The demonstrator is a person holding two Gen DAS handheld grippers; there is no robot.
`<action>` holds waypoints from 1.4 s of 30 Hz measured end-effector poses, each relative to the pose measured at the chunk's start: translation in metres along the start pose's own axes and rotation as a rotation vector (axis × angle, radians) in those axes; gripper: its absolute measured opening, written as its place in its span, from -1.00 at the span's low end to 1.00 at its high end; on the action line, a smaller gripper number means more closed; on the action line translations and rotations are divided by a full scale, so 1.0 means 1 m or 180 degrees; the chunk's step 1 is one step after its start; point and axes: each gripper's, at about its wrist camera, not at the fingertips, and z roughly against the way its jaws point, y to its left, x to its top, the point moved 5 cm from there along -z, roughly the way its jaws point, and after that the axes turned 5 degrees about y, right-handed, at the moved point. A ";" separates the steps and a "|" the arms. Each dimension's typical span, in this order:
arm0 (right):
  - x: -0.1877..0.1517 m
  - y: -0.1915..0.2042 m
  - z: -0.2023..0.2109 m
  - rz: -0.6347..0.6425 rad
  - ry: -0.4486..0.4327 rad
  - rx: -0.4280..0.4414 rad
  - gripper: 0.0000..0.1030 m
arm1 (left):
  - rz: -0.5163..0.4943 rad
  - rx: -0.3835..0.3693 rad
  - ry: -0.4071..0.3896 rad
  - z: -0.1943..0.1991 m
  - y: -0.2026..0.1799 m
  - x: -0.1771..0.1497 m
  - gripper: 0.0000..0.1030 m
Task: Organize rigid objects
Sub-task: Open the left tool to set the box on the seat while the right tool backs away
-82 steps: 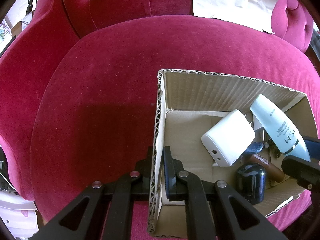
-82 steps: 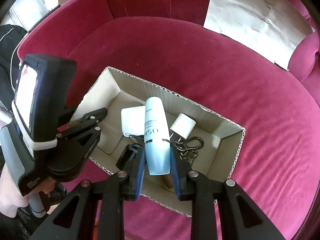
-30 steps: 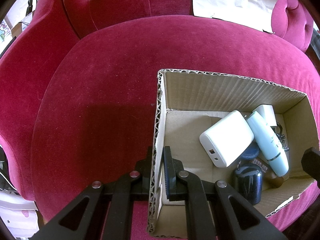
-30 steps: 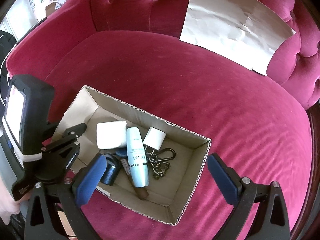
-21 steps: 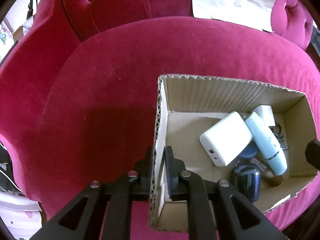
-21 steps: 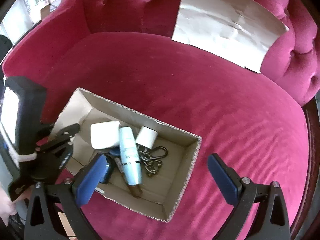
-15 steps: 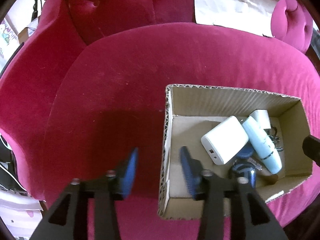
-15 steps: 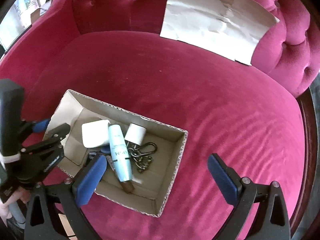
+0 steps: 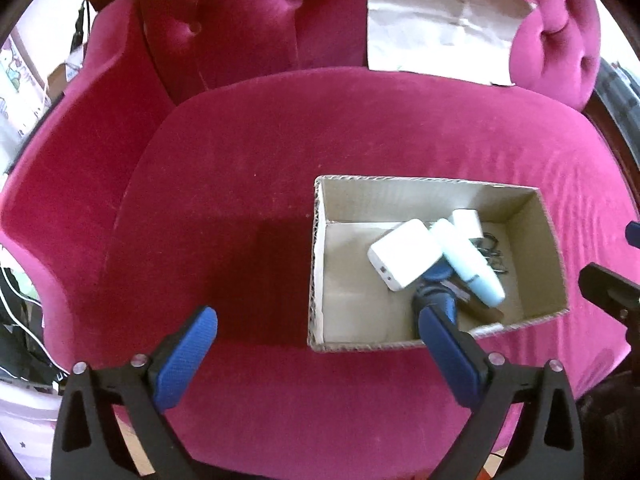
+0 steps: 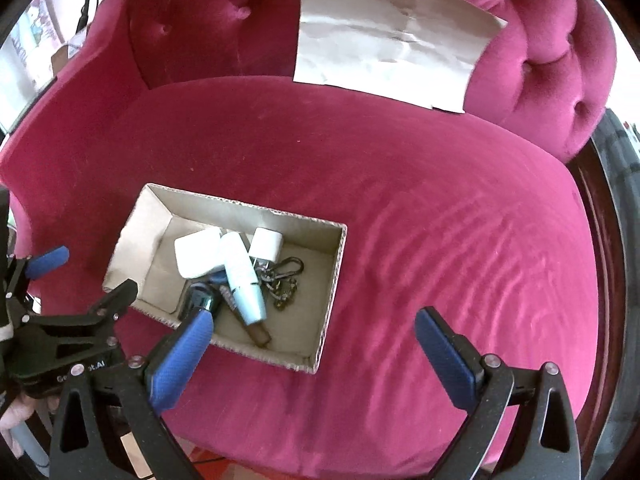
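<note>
1. Right up close, the left gripper [image 9: 316, 344] is hanging with its blue-padded fingers [image 9: 182, 354] spread wide, gripping nothing, its right pad overlapping the near edge of the cardboard box [image 9: 348, 346].
2. Over on the other side, the right gripper [image 10: 316, 348] is also gaping wide and carrying nothing, hovering above the sofa seat [image 10: 440, 220] just beside the box's [image 10: 334, 280] right end.
3. Moving in, the open box is sitting flat on the magenta velvet cushion [image 9: 224, 184], toward its front edge.
4. Inside, at the near wall, a dark blue rounded object [image 10: 200, 298] is lying beside a brown stick-like item [image 10: 258, 334]; what either one is, I cannot tell.
5. Next, a pale blue tube [image 10: 242, 276] is resting diagonally across the pile, leaning on the big white charger block [image 10: 198, 256].
6. Just right of the tube, a carabiner with a chain [image 10: 286, 278] is lying on the box floor.
7. Behind that, a smaller white plug adapter [image 10: 266, 245] is sitting near the far wall, touching the tube's upper end.
8. Everything is bunching in the box's middle, while its left portion [image 9: 352, 300] is showing bare cardboard.
9. Farthest back, a creased sheet of brown paper [image 10: 384, 36] is leaning against the tufted backrest [image 10: 208, 20].
</note>
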 end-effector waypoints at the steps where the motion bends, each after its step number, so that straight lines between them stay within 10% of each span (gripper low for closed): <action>1: -0.003 -0.001 0.005 -0.0030 -0.0007 0.0002 1.00 | -0.0009 -0.0005 -0.0016 0.006 -0.001 -0.001 1.00; 42: -0.063 0.000 0.112 -0.0341 -0.0324 -0.0044 1.00 | -0.0061 -0.0003 -0.0351 0.123 -0.025 -0.051 1.00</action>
